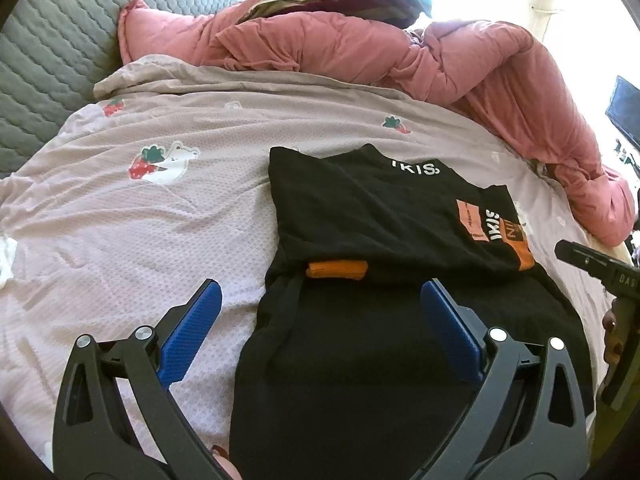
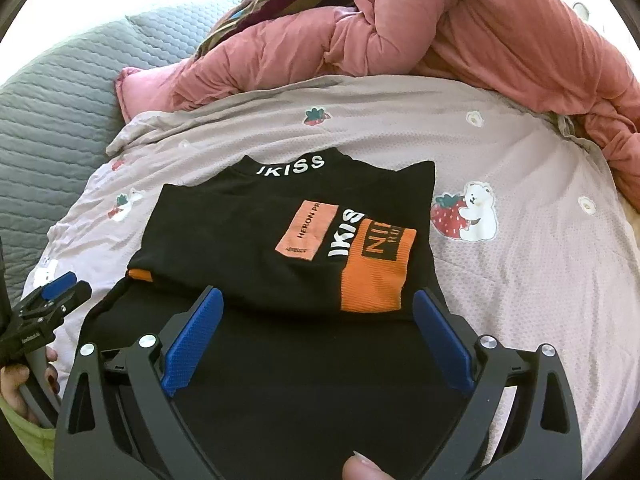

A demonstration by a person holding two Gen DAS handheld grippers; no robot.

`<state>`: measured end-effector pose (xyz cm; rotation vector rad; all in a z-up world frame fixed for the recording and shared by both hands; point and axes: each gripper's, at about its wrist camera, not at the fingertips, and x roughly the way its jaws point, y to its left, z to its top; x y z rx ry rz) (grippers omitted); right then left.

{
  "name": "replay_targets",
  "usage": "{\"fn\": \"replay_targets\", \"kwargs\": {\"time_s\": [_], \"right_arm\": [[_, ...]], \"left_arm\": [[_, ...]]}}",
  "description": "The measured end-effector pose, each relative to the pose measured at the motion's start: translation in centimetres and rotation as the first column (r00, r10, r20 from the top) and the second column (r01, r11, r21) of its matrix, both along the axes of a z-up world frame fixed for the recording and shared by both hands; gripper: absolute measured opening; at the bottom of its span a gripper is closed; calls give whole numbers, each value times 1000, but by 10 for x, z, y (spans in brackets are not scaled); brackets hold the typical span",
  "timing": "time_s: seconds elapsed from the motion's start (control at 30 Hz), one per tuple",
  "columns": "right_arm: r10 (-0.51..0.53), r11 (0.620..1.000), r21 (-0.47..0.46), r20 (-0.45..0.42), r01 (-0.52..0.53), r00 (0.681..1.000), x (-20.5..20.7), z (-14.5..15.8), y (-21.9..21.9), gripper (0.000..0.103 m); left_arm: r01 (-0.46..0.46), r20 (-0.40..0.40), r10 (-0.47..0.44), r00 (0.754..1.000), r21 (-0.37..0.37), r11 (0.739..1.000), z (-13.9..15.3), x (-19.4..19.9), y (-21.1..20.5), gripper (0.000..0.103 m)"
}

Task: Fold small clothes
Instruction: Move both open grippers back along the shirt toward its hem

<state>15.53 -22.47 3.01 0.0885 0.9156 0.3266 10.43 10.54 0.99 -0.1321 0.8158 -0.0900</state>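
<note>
Black shirt (image 2: 280, 240) lies part-folded on the pink sheet (image 1: 140, 240) — soft, light, limp, will sag if pinched mid-panel. Left gripper (image 1: 320, 316) and right gripper (image 2: 320, 316) both gape wide, holding nothing. Best grab — near hem corners.

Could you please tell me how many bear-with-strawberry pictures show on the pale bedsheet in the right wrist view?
1 clear one: the bear hugging a strawberry, right of the black shirt. Smaller prints left of the shirt are too small to tell, and the shirt may hide others.
</note>
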Motion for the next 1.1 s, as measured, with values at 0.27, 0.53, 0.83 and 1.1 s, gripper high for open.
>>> {"fn": "replay_targets", "kwargs": {"time_s": [0.27, 0.53, 0.83, 1.1], "right_arm": [[18, 1000, 2, 33, -18, 999, -13, 11, -4, 95], [24, 1000, -1, 59, -24, 998, -26, 21, -13, 95], [20, 1000, -2, 58, -20, 998, -43, 21, -26, 95], [17, 1000, -2, 50, -17, 999, -55, 16, -38, 95]], "left_arm": [[7, -7, -7, 1000, 25, 1000, 4, -14, -1, 93], [11, -5, -11, 1000, 48, 999, 9, -29, 0, 93], [-10, -16, 11, 1000, 78, 997, 8, -47, 8, 93], [-25, -58, 31, 998, 97, 995, 0, -62, 18, 93]]}}
